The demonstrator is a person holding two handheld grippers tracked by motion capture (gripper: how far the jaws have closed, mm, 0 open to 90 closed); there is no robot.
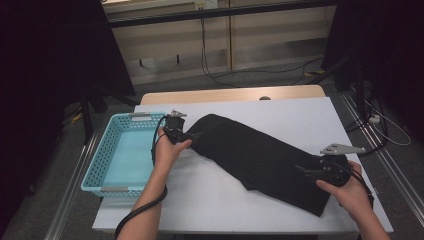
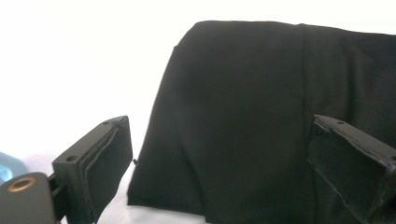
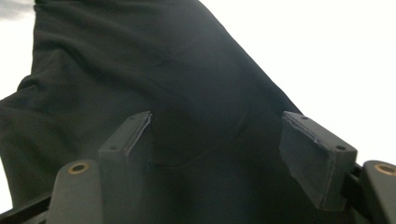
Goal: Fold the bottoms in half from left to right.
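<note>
Now black cloth (image 1: pixel 260 157) between both parted tongs, ungripped.

Left claw (image 2: pixel 219 163) jaws apart, folded black cloth (image 2: pixel 261 116) between, white table (image 2: pixel 74 70)

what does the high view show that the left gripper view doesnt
The high view alone takes in the turquoise basket at the table's left, both hands, the right gripper open at the cloth's near end, and the floor beyond. The left gripper view alone gives a close look between the left gripper and its open jaws, nothing pinched. Both share the black cloth on the white table.
</note>
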